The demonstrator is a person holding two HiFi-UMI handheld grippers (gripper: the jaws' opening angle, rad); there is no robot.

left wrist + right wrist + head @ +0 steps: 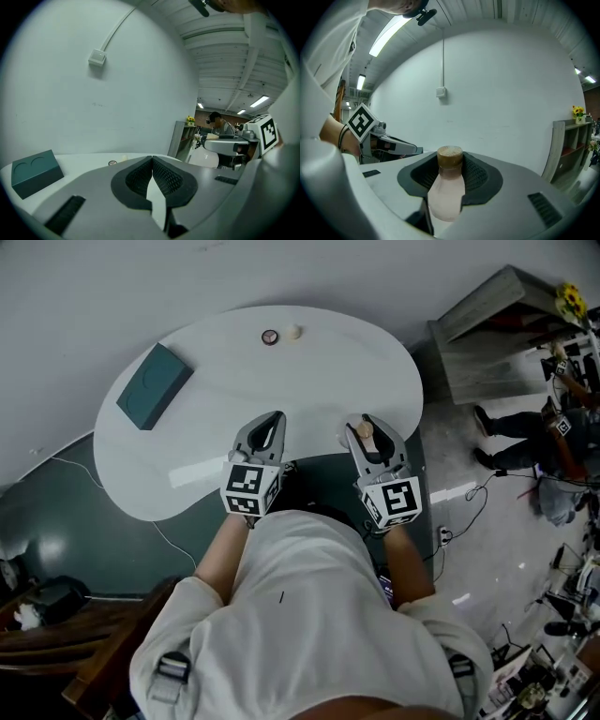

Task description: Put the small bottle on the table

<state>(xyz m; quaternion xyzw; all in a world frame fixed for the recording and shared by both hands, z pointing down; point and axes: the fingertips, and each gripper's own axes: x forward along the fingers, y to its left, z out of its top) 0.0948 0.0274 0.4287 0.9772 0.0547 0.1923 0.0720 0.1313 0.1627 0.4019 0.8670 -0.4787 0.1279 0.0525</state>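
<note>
The small bottle (446, 187), pale pink with a brown cap, stands upright between the pads of my right gripper (450, 161), which is shut on its neck and shoulder. In the head view the bottle (365, 434) and right gripper (362, 424) hover over the near edge of the white table (328, 371). My left gripper (277, 418) is beside it at the same edge. Its pads meet at the tips in the left gripper view, so the left gripper (152, 161) is shut with nothing in it.
A teal box (155, 385) lies at the table's left. A small round lid (270, 337) and a cream object (293, 332) sit near the far edge by the wall. A grey shelf (487, 334) and a person (534, 423) are off to the right.
</note>
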